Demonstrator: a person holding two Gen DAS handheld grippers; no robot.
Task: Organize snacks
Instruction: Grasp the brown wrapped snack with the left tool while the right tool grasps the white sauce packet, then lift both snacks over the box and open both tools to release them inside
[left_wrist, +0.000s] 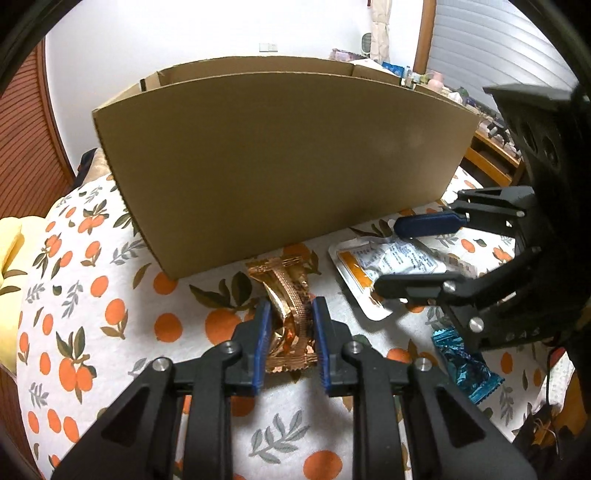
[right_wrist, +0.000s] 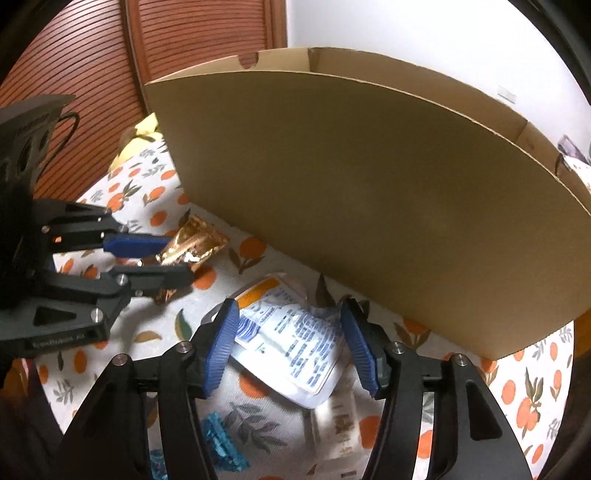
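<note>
A copper foil snack packet (left_wrist: 291, 306) lies on the orange-print cloth in front of a tall cardboard box (left_wrist: 280, 162). My left gripper (left_wrist: 290, 314) is closed on the foil packet, the blue pads pressing its sides; it also shows in the right wrist view (right_wrist: 173, 258), with the packet (right_wrist: 195, 240) between its fingers. My right gripper (right_wrist: 290, 332) is open around a white and orange pouch (right_wrist: 295, 332), jaws on either side and apart from it. In the left wrist view the right gripper (left_wrist: 391, 254) hovers over that pouch (left_wrist: 384, 262).
A blue foil packet (left_wrist: 465, 365) lies at the right, also low in the right wrist view (right_wrist: 221, 446). A pale packet (right_wrist: 343, 424) lies under the pouch. The box wall (right_wrist: 388, 206) stands close ahead. A yellow item (left_wrist: 11, 266) sits at left.
</note>
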